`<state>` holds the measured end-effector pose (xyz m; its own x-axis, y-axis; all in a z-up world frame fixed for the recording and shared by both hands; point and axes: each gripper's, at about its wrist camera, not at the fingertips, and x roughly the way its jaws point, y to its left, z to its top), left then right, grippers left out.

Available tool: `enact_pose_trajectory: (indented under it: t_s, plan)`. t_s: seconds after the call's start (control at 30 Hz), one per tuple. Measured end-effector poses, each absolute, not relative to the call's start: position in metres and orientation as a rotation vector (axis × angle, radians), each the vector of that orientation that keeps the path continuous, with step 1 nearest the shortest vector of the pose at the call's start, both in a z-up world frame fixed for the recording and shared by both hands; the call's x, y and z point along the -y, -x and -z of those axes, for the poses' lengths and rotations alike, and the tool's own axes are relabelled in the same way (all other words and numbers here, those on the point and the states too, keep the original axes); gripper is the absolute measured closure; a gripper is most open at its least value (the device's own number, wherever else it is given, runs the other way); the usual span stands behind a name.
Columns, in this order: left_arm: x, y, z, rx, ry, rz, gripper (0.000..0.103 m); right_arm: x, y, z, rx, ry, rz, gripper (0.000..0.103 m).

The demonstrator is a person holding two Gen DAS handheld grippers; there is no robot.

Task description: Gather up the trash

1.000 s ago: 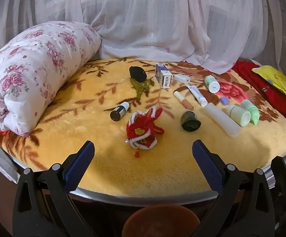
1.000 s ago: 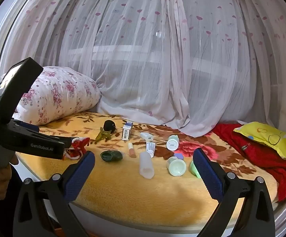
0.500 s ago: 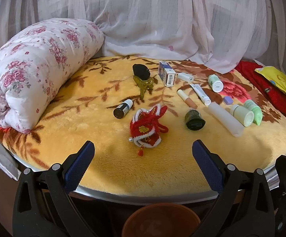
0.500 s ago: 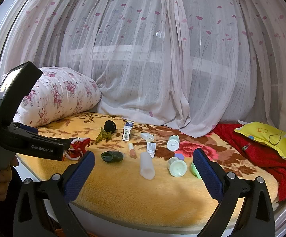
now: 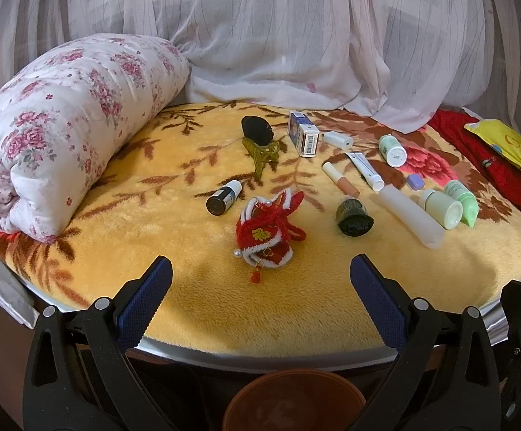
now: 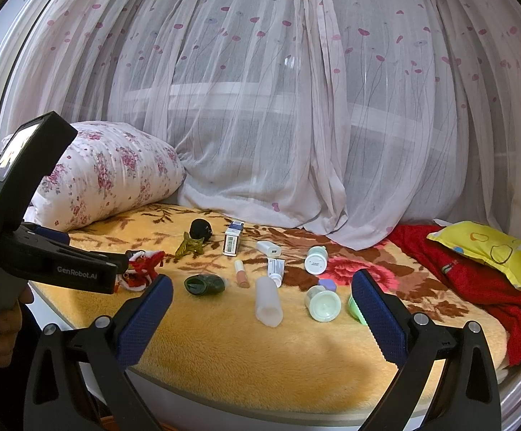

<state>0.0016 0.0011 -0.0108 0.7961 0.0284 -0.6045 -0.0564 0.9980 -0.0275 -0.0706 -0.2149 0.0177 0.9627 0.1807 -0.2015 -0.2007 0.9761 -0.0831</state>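
Small items lie scattered on a yellow plush blanket point(image 5: 196, 309): a red knitted pouch point(image 5: 264, 231), a dark bottle with a white cap point(image 5: 223, 198), a dark green jar point(image 5: 354, 215), a white tube point(image 5: 409, 215), a blue-and-white box point(image 5: 303, 134), an olive hair clip point(image 5: 260, 151), and several pale green bottles point(image 5: 442, 208). My left gripper point(image 5: 260, 280) hangs open over the blanket's near edge, just short of the pouch. My right gripper point(image 6: 261, 283) is open too, further right, in front of the white tube point(image 6: 268, 305) and the green jar point(image 6: 204, 284). Both hold nothing.
A rolled floral quilt point(image 5: 63, 136) fills the left side. Sheer curtains point(image 6: 260, 125) hang behind. A red cloth point(image 6: 476, 280) and a yellow pillow point(image 6: 490, 251) lie at the right. A brown round bin point(image 5: 294, 400) sits below the bed's rim. A hand point(image 6: 1, 327) holds the left gripper.
The left gripper has edged forward and a little left, so the items sit slightly nearer and further right in its view. The right gripper has barely moved. Both stayed open.
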Motion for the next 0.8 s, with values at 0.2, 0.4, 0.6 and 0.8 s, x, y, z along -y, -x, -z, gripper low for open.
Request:
enact_pose_trajectory:
  t_s: [0.2,0.4,0.6,0.8]
  plan:
    - [0.0003,0.0009,0.0102,-0.645,0.042,-0.048,0.006,0.2148,0.0705,-0.0169,-0.195,0.102,-0.194,0.005]
    - [0.0029,-0.0007,0.0107,-0.646,0.041,-0.048,0.006,0.2148,0.0707,-0.0159,-0.196,0.103,-0.194,0.005]
    - [0.003,-0.0007,0.0107,-0.646,0.04,-0.049,0.006,0.2146,0.0707,-0.0153,-0.197,0.104,-0.194,0.005]
    - [0.0025,-0.0005,0.0106,-0.646,0.041,-0.047,0.006,0.2147,0.0707,-0.015,-0.196,0.103,-0.194,0.005]
